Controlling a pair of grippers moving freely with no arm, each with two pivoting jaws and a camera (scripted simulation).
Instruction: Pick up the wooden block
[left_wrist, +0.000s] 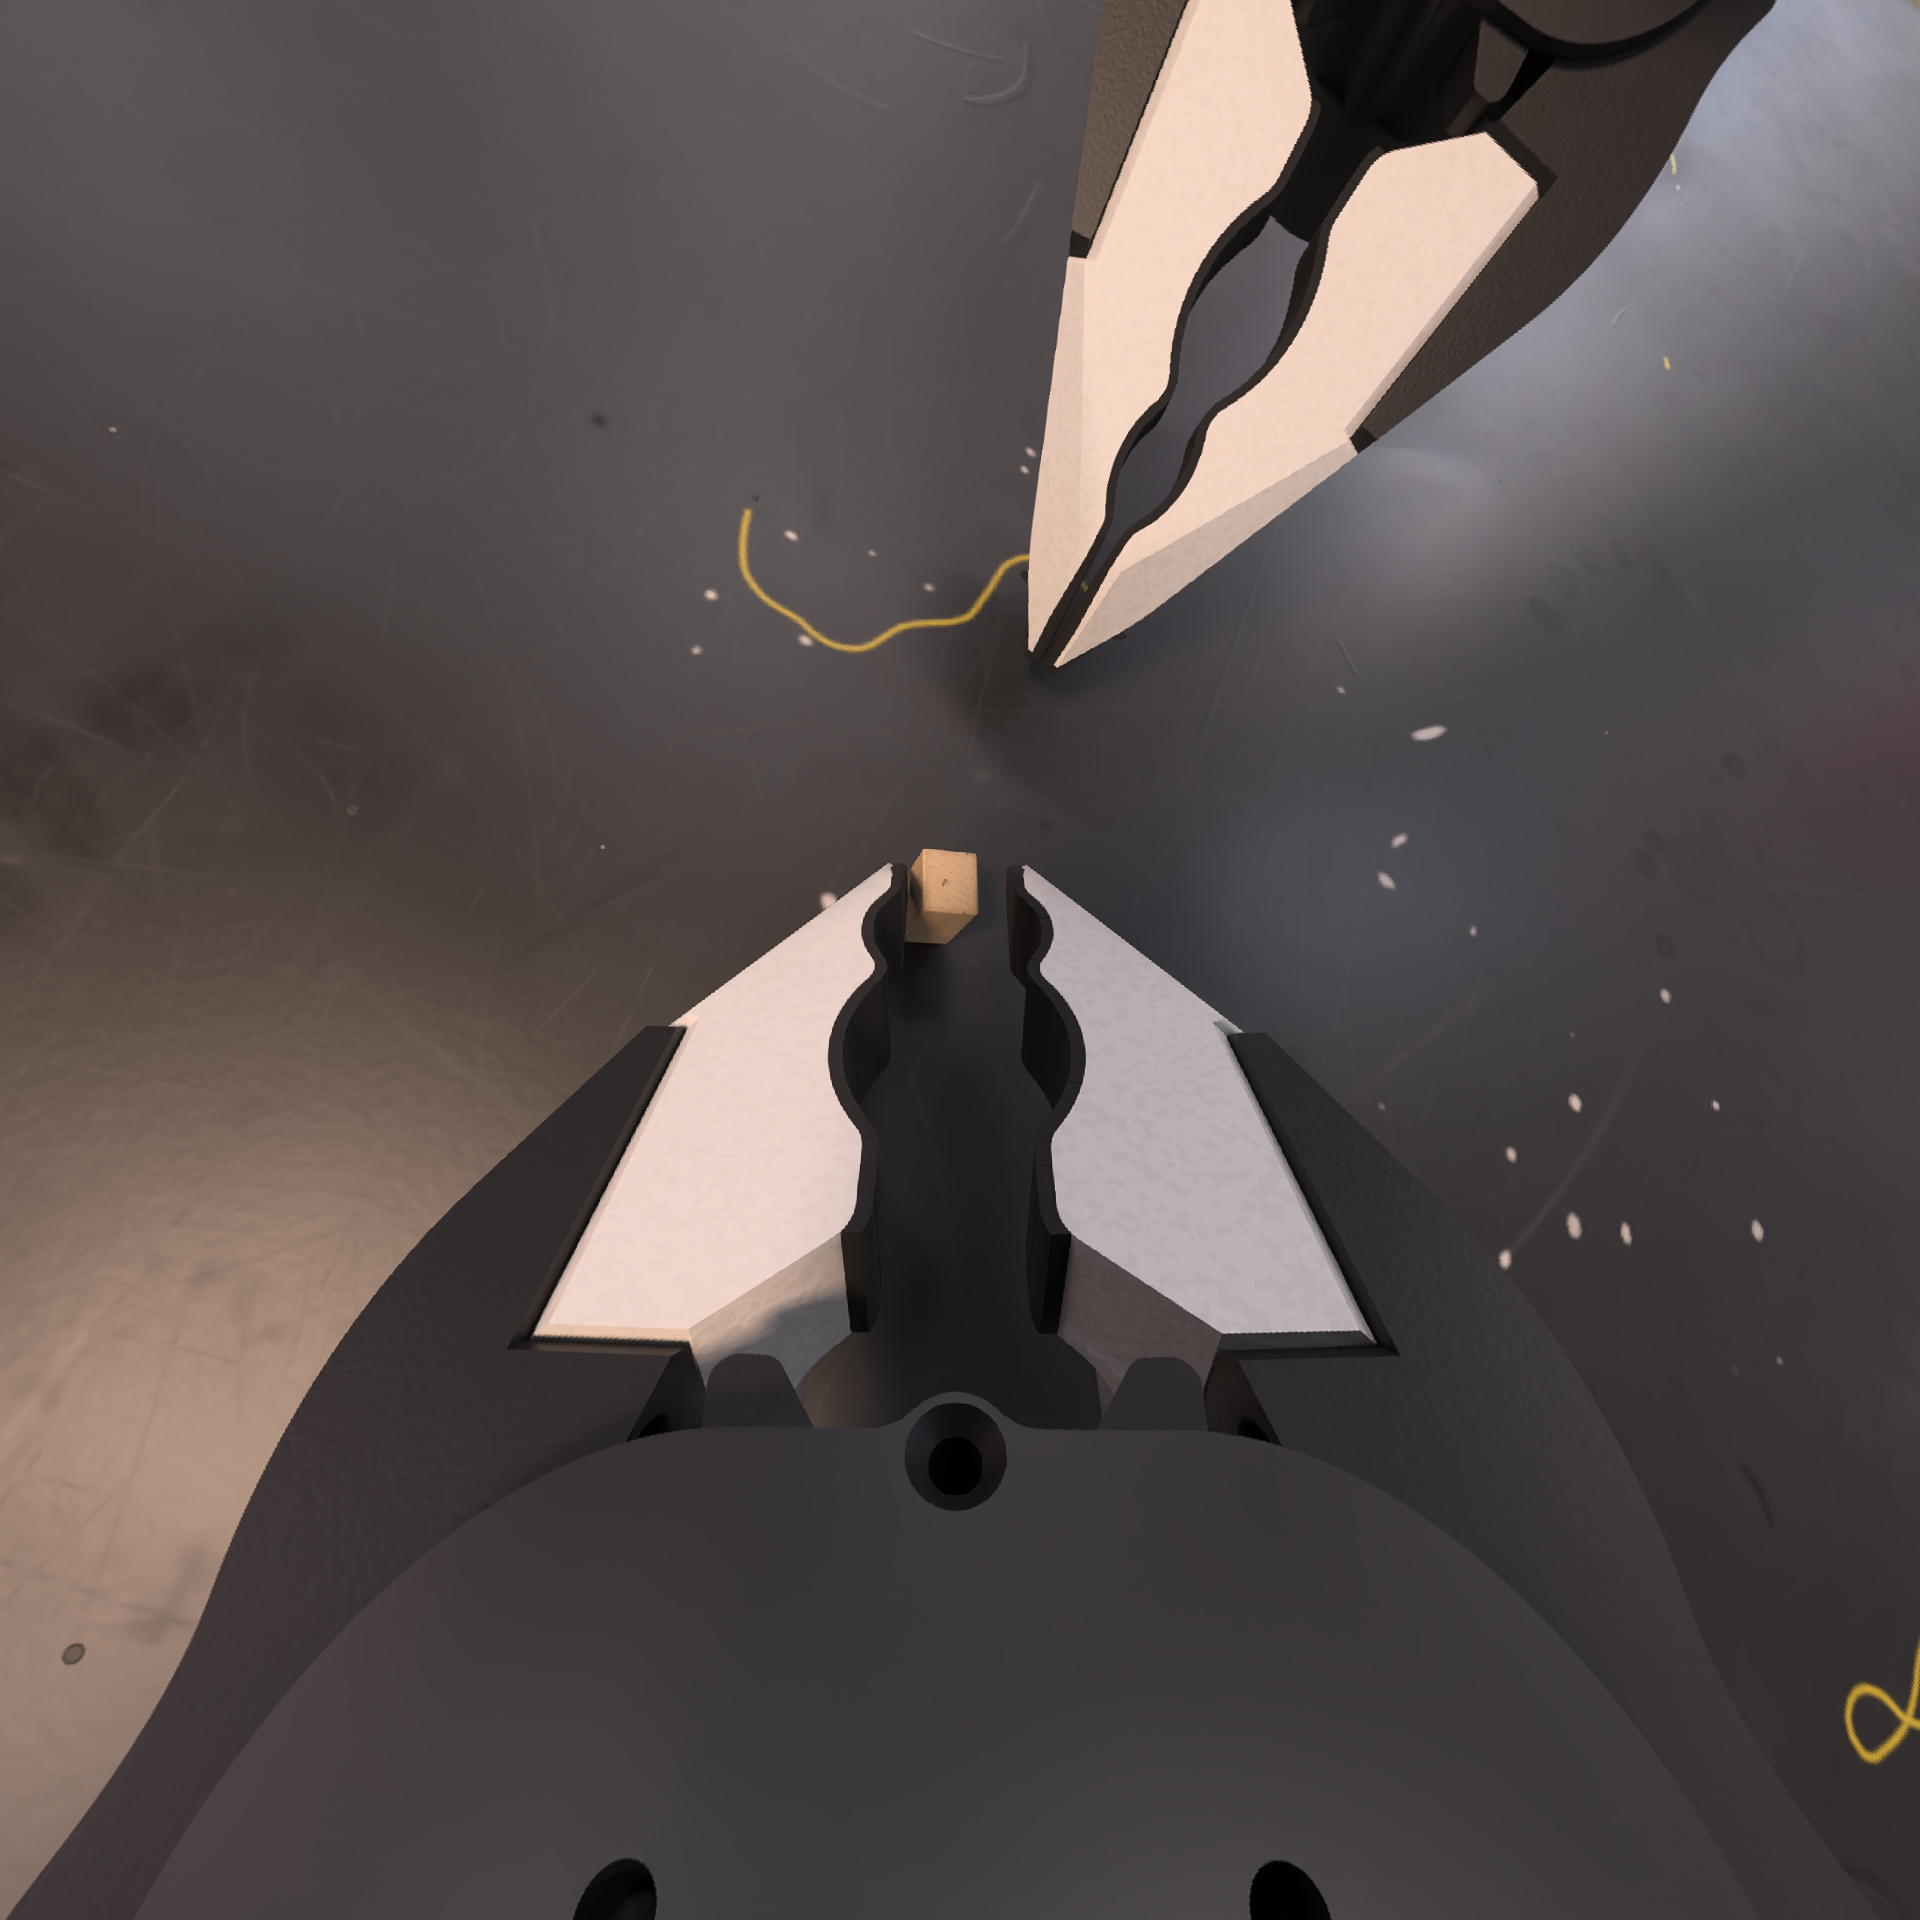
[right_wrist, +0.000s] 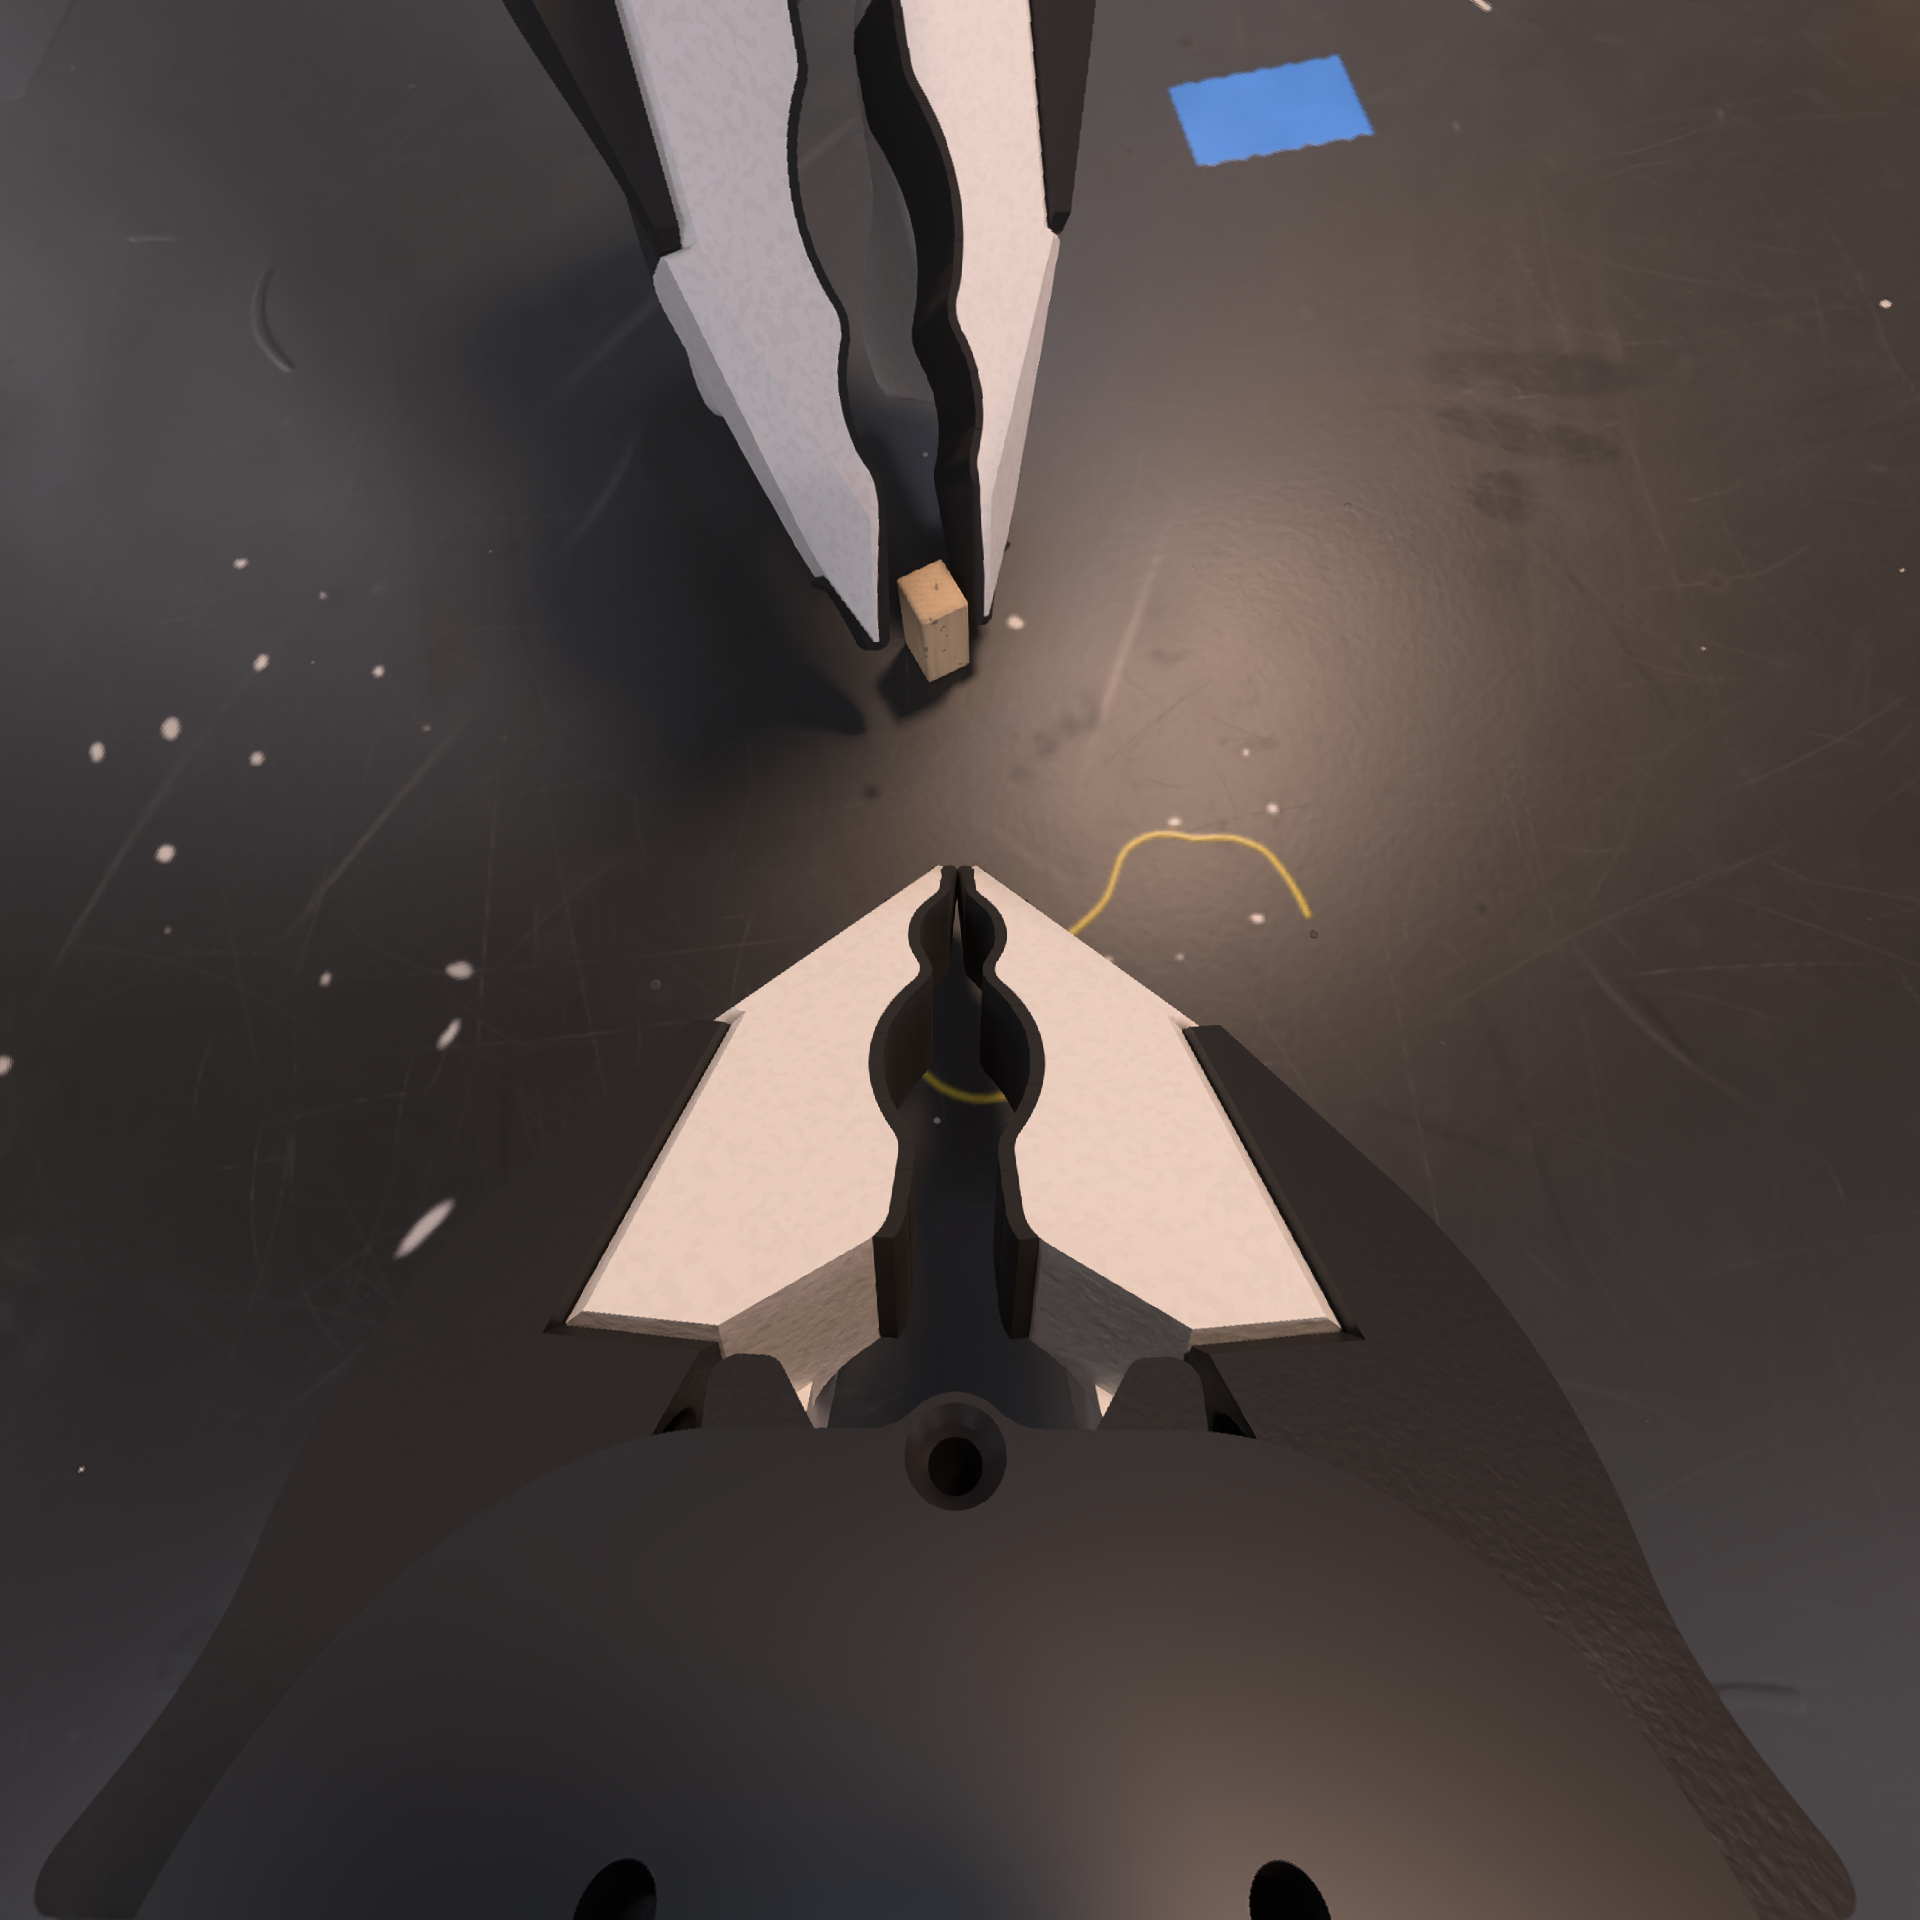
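Here the wooden block stands on the dark table, set between the tips of the left tongs; small, pale, taller than wide as the right wrist view has it. It sits against the left-hand finger in the left wrist view; a gap shows between block and the other finger; so the left tongs are open, straddling the block but not yet pinching it. The block seems to rest on the table, its shadow directly beneath; not lifted. Placement reads as a set-up for closing: block well forward at the fingertips, off-centre; my guess is the closing finger would push it across before it is caught, and so shallow a hold could slip.

Left tongs come down steeply, tips at or close to the table. Right tongs have tips pressed together, holding nothing; pointed down at the table a little way from the block, seen also from the left wrist view; apparently idle, kept clear of the grasp.

Round about: a yellow thread curls on the table, passing beneath the right tongs; a blue tape patch farther off; white specks and scratches scattered.
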